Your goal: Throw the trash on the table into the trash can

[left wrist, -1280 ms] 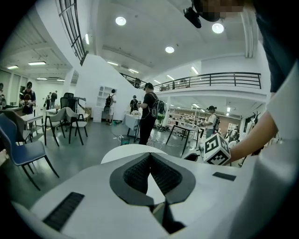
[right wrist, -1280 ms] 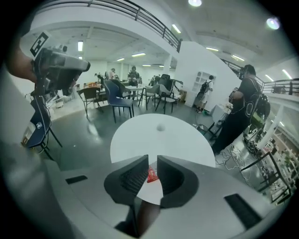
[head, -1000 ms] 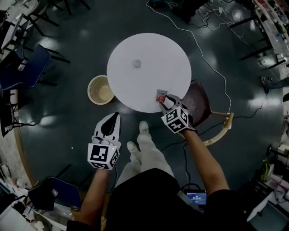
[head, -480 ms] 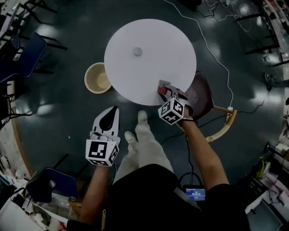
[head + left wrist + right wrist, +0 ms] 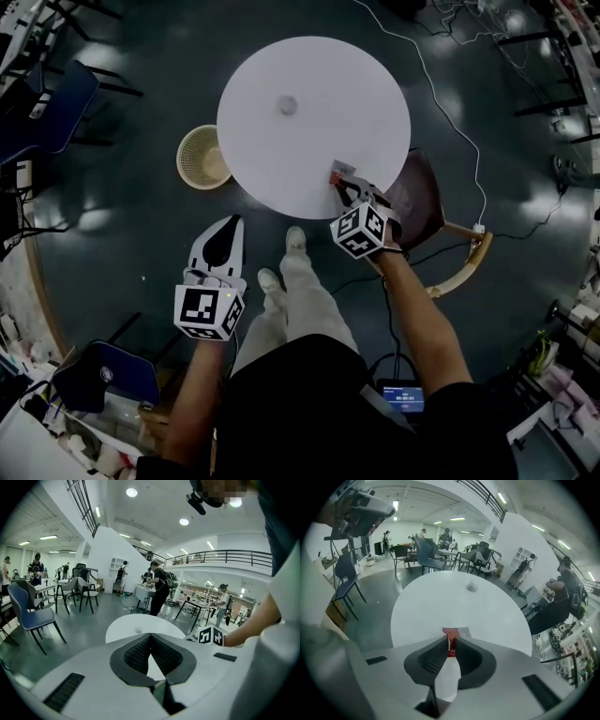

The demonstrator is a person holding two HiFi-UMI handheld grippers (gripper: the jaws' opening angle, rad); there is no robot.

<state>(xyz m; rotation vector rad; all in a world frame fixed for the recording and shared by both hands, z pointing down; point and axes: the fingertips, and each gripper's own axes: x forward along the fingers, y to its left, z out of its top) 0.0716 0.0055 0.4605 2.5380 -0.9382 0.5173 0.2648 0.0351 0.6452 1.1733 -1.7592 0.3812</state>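
Note:
On the round white table (image 5: 309,70) lies a small grey crumpled wad (image 5: 288,105) near the middle and a red wrapper (image 5: 337,174) at the near right edge. My right gripper (image 5: 342,185) reaches over that edge; its jaws have just been closing and now pinch the red wrapper (image 5: 451,635) between the pads of the right gripper (image 5: 451,642). My left gripper (image 5: 233,222) hangs off the table above the floor, shut and empty, and the left gripper (image 5: 150,635) points at the table. A tan wicker trash can (image 5: 204,157) stands on the floor left of the table.
A brown wooden chair (image 5: 419,204) stands right of the table, close to my right arm. My legs and shoes (image 5: 295,242) are below the table's near edge. A white cable (image 5: 441,98) runs over the dark floor. Blue chairs (image 5: 52,108) stand at the left.
The right gripper's jaws have closed on the red wrapper at the table's edge. Both grippers sank a little; the left one stayed shut.

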